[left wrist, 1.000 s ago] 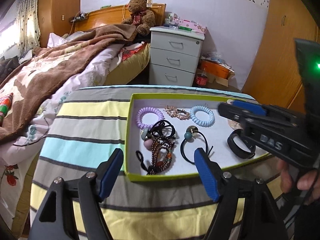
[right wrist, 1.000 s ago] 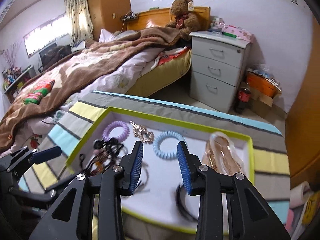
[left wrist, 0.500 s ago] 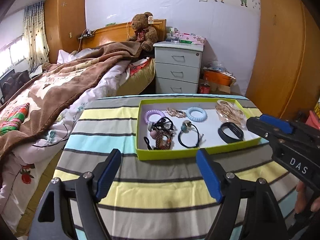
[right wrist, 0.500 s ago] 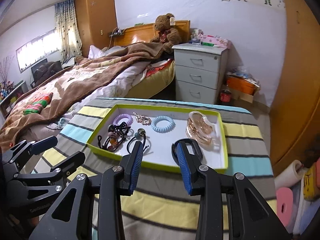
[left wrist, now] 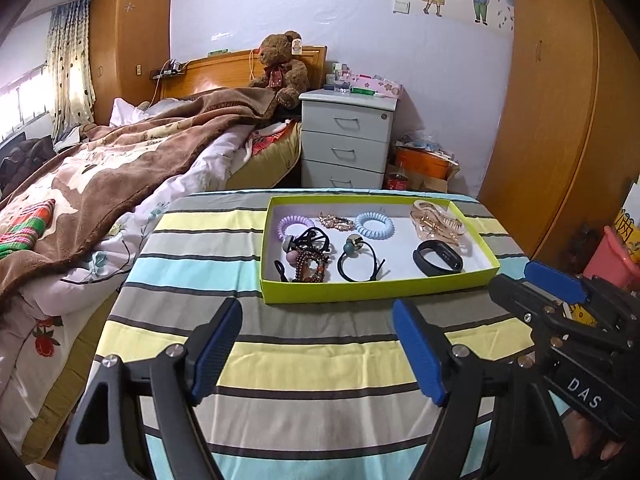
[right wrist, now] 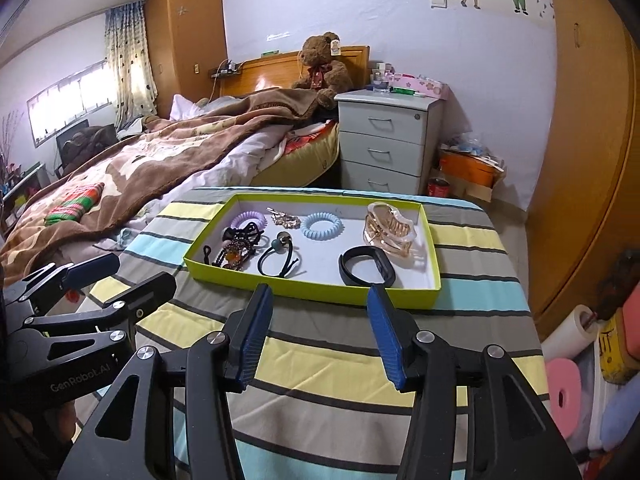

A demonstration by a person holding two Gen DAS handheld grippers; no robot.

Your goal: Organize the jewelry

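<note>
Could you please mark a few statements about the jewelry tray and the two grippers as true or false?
1. The black wristband lies inside the green tray. True.
2. The left gripper holds the light blue coil hair tie. False: its jaws stand open and empty, above the striped cloth in front of the tray.
3. The purple coil hair tie lies on the cloth outside the tray. False: it lies in the tray's far left corner.
4. The translucent claw clip lies at the tray's right end, beyond the wristband. True.
5. The right gripper has nothing between its jaws, which are opening. True.
</note>
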